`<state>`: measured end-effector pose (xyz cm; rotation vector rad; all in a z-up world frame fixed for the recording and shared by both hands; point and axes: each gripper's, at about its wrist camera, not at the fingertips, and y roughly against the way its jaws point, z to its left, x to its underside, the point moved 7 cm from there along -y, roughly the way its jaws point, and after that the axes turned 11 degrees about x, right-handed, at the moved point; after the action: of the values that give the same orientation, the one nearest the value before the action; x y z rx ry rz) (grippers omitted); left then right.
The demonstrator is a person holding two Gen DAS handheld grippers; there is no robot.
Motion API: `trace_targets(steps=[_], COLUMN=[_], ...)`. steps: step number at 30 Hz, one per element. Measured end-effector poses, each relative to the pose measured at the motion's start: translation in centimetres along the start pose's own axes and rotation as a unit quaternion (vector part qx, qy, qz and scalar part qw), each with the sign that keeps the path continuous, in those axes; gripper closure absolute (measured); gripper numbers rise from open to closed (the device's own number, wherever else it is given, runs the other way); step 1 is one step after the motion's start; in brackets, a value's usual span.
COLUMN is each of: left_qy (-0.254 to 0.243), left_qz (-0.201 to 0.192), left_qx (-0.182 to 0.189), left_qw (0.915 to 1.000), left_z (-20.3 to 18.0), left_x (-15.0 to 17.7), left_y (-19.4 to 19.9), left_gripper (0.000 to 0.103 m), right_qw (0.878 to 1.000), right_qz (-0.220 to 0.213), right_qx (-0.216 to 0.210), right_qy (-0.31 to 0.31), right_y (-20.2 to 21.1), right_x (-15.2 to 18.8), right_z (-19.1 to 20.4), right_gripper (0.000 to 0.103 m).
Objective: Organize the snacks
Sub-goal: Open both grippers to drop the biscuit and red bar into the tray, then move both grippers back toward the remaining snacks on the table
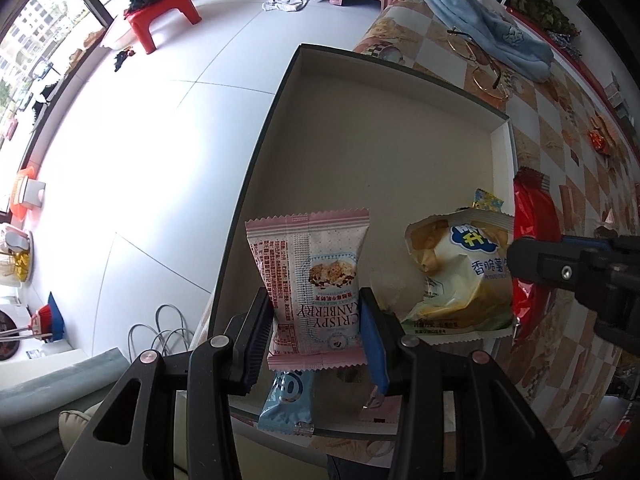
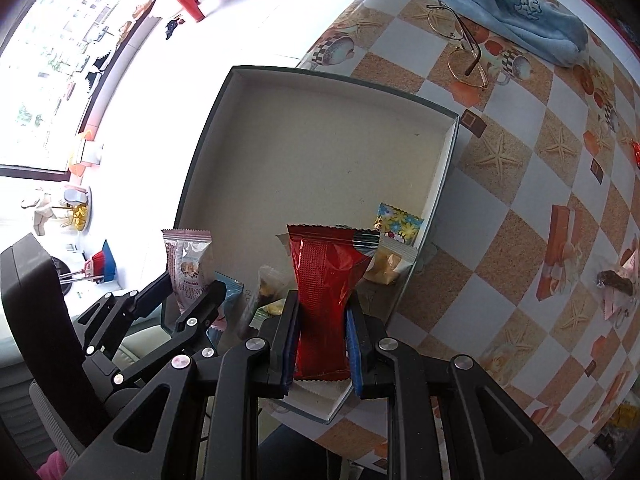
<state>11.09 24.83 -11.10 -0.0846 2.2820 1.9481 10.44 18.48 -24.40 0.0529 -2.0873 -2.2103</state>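
- The left claw (image 1: 318, 332) was clenched on a pink-and-white cranberry crisp packet (image 1: 310, 276), pinched at its lower half and held upright above the shallow box (image 1: 256, 168).
- The right claw (image 2: 322, 336) gripped a glossy red foil packet (image 2: 324, 284) at its waist, crimped top edge upward, over the box's near right corner.
- Inside the box lay a puffy yellow chip bag (image 1: 460, 276), a blue wrapper (image 1: 286, 408) and a flowered sachet (image 2: 398, 222).
- The box sat at the edge of the checkered, vinyl-covered desk (image 2: 520, 184).

bright daylight from the window (image 1: 36, 40), blown-out floor (image 1: 132, 152), curved fisheye edges, sharp centre
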Motion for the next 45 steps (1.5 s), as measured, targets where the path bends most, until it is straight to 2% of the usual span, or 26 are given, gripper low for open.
trace_targets(steps=[6, 8, 10, 13, 15, 16, 17, 18, 21, 25, 27, 31, 34, 38, 42, 45], left_qy=[-0.003, -0.005, -0.006, -0.010, -0.013, -0.014, -0.015, -0.017, -0.029, -0.052, -0.063, -0.087, -0.105, -0.132, -0.155, -0.172], left_qz=[-0.001, -0.001, -0.003, -0.016, -0.019, -0.017, -0.015, -0.015, -0.015, -0.016, -0.013, -0.004, 0.002, 0.011, 0.025, 0.035], left_qx=[-0.003, -0.003, -0.001, -0.003, -0.004, -0.005, -0.007, -0.009, -0.011, -0.008, -0.006, -0.001, 0.003, 0.006, 0.013, 0.013], left_qw=[1.0000, 1.0000, 1.0000, 0.9998, 0.9997, 0.9997, 0.9997, 0.9997, 0.9994, 0.9985, 0.9979, 0.9962, 0.9945, 0.9912, 0.9875, 0.9845], left_z=[0.0, -0.1, -0.3, -0.4, -0.6, -0.7, -0.8, -1.0, -1.8, -3.6, -4.7, -7.1, -9.0, -11.5, -13.9, -15.4], left_x=[-0.5, -0.7, -0.7, -1.0, -1.0, -0.9, -0.8, -0.7, -0.4, -0.2, 0.1, 0.7, 1.0, 1.5, 2.2, 2.6], left_y=[-0.2, -0.2, -0.2, 0.3, 0.4, 0.4, 0.4, 0.4, 0.6, 1.0, 0.9, 0.8, 0.6, 0.3, -0.2, -0.7], left_gripper=[0.056, 0.053, 0.037, 0.025, 0.025, 0.025, 0.025, 0.025, 0.025, 0.024, 0.024, 0.024, 0.024, 0.024, 0.024, 0.024], right_qw=[1.000, 1.000, 1.000, 1.000, 1.000, 1.000, 1.000, 1.000, 0.999, 0.994, 0.988, 0.971, 0.952, 0.929, 0.913, 0.907], right_qz=[-0.002, -0.001, -0.001, 0.008, 0.013, 0.009, 0.000, -0.008, 0.005, 0.026, 0.044, 0.068, 0.080, 0.080, 0.077, 0.078], right_qx=[-0.001, -0.003, -0.001, -0.007, -0.010, -0.008, -0.003, -0.002, -0.002, 0.004, 0.003, 0.005, 0.006, 0.009, 0.005, 0.005], right_qy=[-0.009, -0.010, -0.008, -0.010, -0.013, -0.016, -0.023, -0.029, -0.048, -0.106, -0.151, -0.230, -0.296, -0.361, -0.401, -0.413], right_y=[0.1, 0.1, 0.0, -0.3, -0.4, -0.4, -0.2, 0.1, -0.3, -1.5, -2.4, -3.7, -4.3, -4.5, -4.6, -4.8], right_x=[-0.5, -0.8, -1.0, -1.2, -1.0, -0.9, -0.8, -0.7, 0.2, 2.2, 3.8, 6.8, 9.2, 10.6, 11.3, 11.7], right_z=[0.1, 0.2, 0.3, 0.2, 0.0, -0.4, -0.9, -1.2, -3.2, -7.7, -10.9, -16.4, -21.1, -26.1, -29.6, -31.4], right_gripper=[0.081, 0.081, 0.080, 0.079, 0.051, 0.013, 0.004, 0.004, 0.004, 0.004, 0.004, 0.004, 0.004, 0.004, 0.004, 0.004])
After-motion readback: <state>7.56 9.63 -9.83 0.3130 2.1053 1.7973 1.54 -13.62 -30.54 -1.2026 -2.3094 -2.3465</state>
